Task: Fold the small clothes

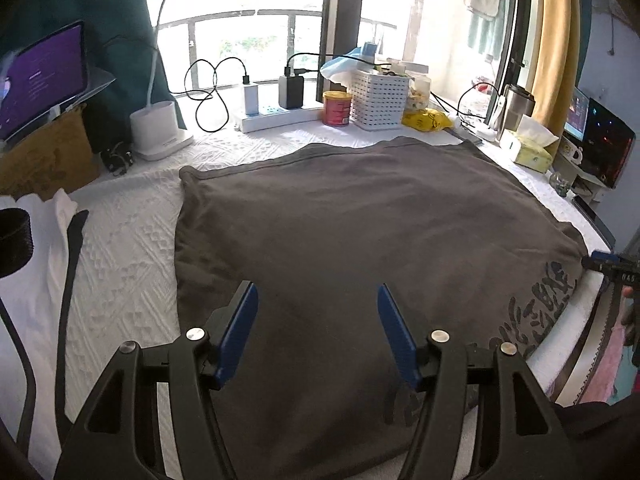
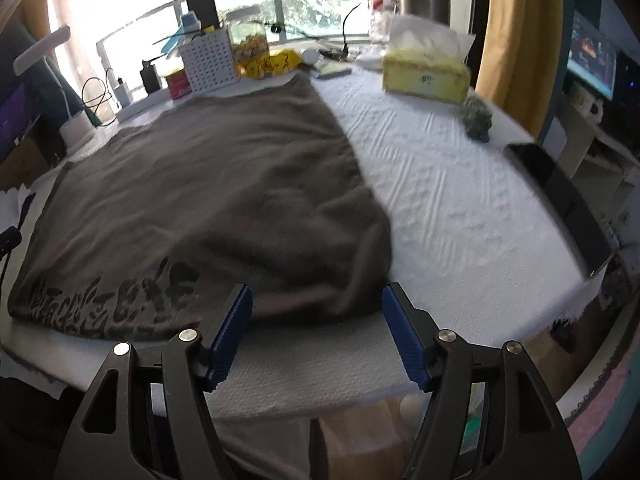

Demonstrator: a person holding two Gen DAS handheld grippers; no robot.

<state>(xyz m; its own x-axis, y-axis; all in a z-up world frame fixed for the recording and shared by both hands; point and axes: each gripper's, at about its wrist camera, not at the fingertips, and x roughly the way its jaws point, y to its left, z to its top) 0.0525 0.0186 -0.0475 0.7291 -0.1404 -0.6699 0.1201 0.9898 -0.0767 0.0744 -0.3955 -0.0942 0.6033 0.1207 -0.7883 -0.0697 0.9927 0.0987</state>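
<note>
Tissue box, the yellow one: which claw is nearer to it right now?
Right. The right claw hangs open at the grey garment's near right corner, on the tissue box's side of the table. The left claw is open over the garment's left half, farther from it.

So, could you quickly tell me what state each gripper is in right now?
Left gripper: open, holding nothing, above the grey garment.
Right gripper: open, holding nothing, at the garment's near edge.

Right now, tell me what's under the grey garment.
The grey garment lies flat on a white textured cloth, which shows on both sides and along the near edge. Whatever sits beneath its middle is covered. Both grippers hover open, gripping nothing.
</note>
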